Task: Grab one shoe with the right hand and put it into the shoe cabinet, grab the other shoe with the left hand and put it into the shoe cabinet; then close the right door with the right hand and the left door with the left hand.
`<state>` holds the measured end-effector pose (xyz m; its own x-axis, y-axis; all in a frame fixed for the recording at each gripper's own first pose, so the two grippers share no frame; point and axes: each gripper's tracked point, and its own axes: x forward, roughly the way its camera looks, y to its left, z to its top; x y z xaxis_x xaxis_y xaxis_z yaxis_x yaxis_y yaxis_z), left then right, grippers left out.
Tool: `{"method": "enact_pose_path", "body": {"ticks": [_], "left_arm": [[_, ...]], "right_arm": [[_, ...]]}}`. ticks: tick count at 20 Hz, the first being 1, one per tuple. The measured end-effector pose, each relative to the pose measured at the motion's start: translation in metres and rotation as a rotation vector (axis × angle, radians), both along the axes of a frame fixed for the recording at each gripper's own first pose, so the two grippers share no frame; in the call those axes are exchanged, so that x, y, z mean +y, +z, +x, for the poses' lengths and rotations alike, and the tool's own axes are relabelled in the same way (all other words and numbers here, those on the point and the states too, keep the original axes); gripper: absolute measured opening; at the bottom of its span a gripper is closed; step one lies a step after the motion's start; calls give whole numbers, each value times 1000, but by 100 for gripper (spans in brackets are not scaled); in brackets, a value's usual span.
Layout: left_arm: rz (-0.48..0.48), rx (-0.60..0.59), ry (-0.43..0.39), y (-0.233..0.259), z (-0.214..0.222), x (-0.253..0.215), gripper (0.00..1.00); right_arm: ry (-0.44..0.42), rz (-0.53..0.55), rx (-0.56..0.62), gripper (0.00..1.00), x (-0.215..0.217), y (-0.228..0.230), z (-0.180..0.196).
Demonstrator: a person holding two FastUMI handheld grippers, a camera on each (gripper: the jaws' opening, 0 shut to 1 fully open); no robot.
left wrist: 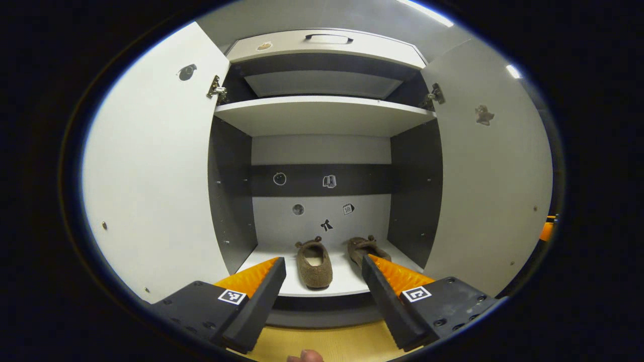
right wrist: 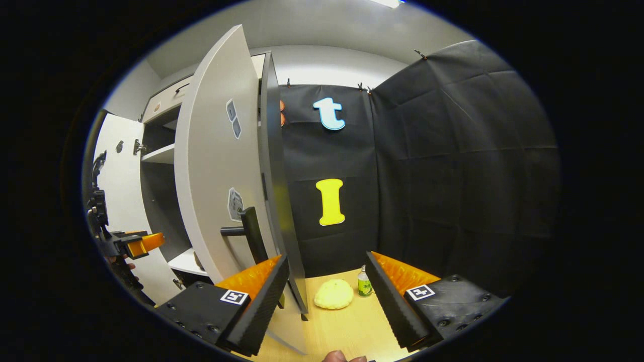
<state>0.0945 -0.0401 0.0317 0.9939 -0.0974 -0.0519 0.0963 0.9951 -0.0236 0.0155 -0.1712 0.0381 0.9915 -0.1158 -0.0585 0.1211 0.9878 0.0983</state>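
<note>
Two brown slipper-like shoes sit side by side on the cabinet's bottom shelf (left wrist: pixel 342 279): the left shoe (left wrist: pixel 313 263) and the right shoe (left wrist: pixel 363 248), partly behind my finger. My left gripper (left wrist: pixel 323 269) is open in front of the shelf, holding nothing. Both doors stand open, the left door (left wrist: pixel 156 171) and the right door (left wrist: pixel 490 176). In the right gripper view my right gripper (right wrist: pixel 327 266) is open and empty beside the right door (right wrist: pixel 214 166), whose black handle (right wrist: pixel 250 234) is just above my left finger. The left gripper (right wrist: pixel 133 245) shows far left.
An empty upper shelf (left wrist: pixel 322 113) and a drawer with a handle (left wrist: pixel 328 37) top the cabinet. On the wooden floor right of the cabinet lie a yellow rounded object (right wrist: pixel 333 294) and a small green bottle (right wrist: pixel 364 282). Black cloth walls close the right side.
</note>
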Motion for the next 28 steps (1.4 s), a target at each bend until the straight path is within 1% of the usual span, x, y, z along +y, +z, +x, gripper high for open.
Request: {"method": "enact_pose_path", "body": {"ticks": [4, 8, 10, 13, 18, 23, 28], "left_arm": [[29, -40, 19, 0, -39, 19, 96], [75, -10, -10, -11, -75, 29, 96], [72, 5, -21, -13, -84, 38, 96], [34, 9, -25, -12, -95, 51, 96], [32, 16, -31, -18, -106, 73, 96], [28, 12, -22, -18, -118, 99, 96], [10, 17, -1, -20, -130, 132, 96]], "right_arm": [[-4, 26, 8, 98, 2, -3, 0], [-2, -19, -1, 98, 10, 0, -1], [-14, -25, 2, 98, 16, 1, -3], [-26, -16, 5, 98, 29, -1, -6], [4, -31, 11, 98, 70, -3, -9], [40, -13, 14, 98, 118, -7, -3], [123, -2, 21, 98, 174, -11, 12]]}}
